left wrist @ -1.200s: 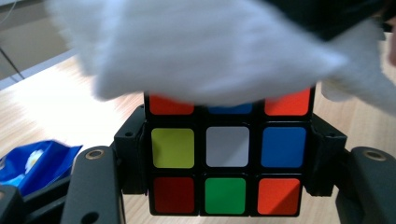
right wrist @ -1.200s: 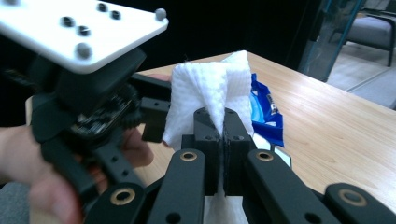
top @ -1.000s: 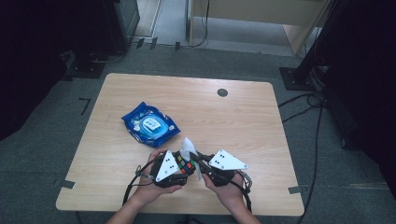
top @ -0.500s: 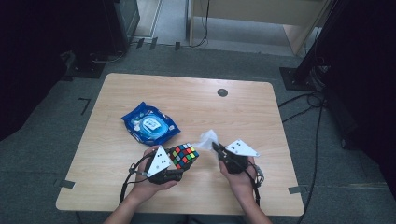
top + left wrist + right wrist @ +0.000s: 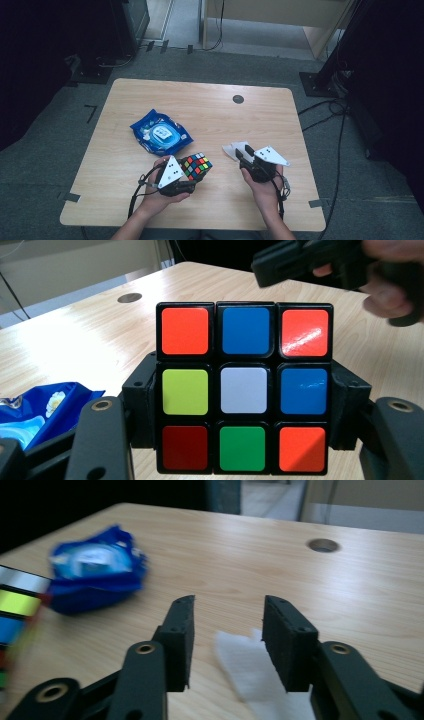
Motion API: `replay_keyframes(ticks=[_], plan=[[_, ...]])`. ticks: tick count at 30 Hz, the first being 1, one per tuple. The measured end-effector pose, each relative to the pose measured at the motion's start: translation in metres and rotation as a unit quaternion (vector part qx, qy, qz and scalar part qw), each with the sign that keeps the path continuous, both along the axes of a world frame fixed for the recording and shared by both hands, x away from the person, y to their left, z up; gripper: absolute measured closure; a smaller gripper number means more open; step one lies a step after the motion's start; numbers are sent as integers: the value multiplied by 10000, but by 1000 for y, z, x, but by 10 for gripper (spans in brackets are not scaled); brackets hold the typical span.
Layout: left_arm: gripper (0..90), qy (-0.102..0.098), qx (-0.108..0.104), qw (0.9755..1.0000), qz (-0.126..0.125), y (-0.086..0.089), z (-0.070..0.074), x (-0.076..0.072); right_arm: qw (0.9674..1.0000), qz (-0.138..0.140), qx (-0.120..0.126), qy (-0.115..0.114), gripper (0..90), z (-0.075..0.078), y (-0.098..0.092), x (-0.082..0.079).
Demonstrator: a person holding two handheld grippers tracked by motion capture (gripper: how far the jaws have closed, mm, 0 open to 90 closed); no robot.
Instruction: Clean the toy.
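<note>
Cube [image 5: 242, 387] is up off the counter [image 5: 210, 107], clamped in the left gripper [image 5: 192, 176] w/ fingers [image 5: 142, 407] pressed on its two opposite sides at the middle layer; seen from above it sits near the front edge, left of centre. Prob. rigid plastic, light, glossy stickers so a bit slippery; layers can twist, so a hold across the mid row or flat on opposite faces looks safest, not on corners.

Right gripper [image 5: 227, 642] fingers stand apart, holding nothing, w/ a white wipe [image 5: 252, 672] lying on the counter between and just under them. Wipe looks thin, limp, v. light: pinch an edge or a bunched fold. Blue pack [image 5: 161, 132] lies flat, apart from both, behind the cube.
</note>
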State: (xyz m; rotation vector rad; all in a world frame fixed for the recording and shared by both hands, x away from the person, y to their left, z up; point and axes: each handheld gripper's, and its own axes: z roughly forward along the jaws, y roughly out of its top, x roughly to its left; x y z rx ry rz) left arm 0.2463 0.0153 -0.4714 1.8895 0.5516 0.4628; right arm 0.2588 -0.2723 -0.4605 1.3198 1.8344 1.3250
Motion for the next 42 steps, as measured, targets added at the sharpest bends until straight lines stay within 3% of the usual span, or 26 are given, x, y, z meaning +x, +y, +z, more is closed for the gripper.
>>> replay_keyframes(ticks=[3, 6, 9, 12, 17, 20, 24, 27, 30, 36, 40, 42], plan=[[338, -9, -7, 10000, -10, -1, 0, -1, 9983, 409, 405, 33, 515, 11, 14, -8], [338, -11, -8, 10000, -10, -1, 0, -1, 9935, 868, 728, 118, 462, 19, 31, -17], [338, -15, 15, 10000, -8, -3, -1, -2, 9886, 1127, 973, 244, 415, 24, 45, -24], [338, -54, 68, 10000, -9, -5, -1, -3, 9834, 1166, 1302, 492, 376, 24, 52, -27], [338, -128, 136, 9998, 17, -11, -1, -6, 9702, 1294, 1806, 971, 309, 15, 56, -23], [338, -140, 143, 9998, 24, -14, -1, -8, 9654, 1401, 1835, 1209, 277, 9, 62, -22], [338, -203, 178, 9996, 5, -18, -1, -11, 9635, 1353, 1843, 1394, 325, 3, 65, -20], [337, -187, 169, 9997, -24, -20, -1, -12, 9579, 1368, 1979, 1570, 338, 0, 65, -19], [337, -165, 158, 9997, -75, -20, -2, -11, 9561, 1375, 2015, 1623, 345, 0, 63, -18], [318, -130, 21, 9990, -425, -13, -3, -8, 9583, 1383, 1866, 1663, 346, 4, 60, -18], [308, -273, 130, 9974, -647, -7, -5, -8, 9648, 1230, 1782, 1490, 346, 11, 50, -17], [311, -324, 237, 9964, -743, -6, -5, -8, 9655, 1225, 1787, 1446, 346, 16, 44, -16]])
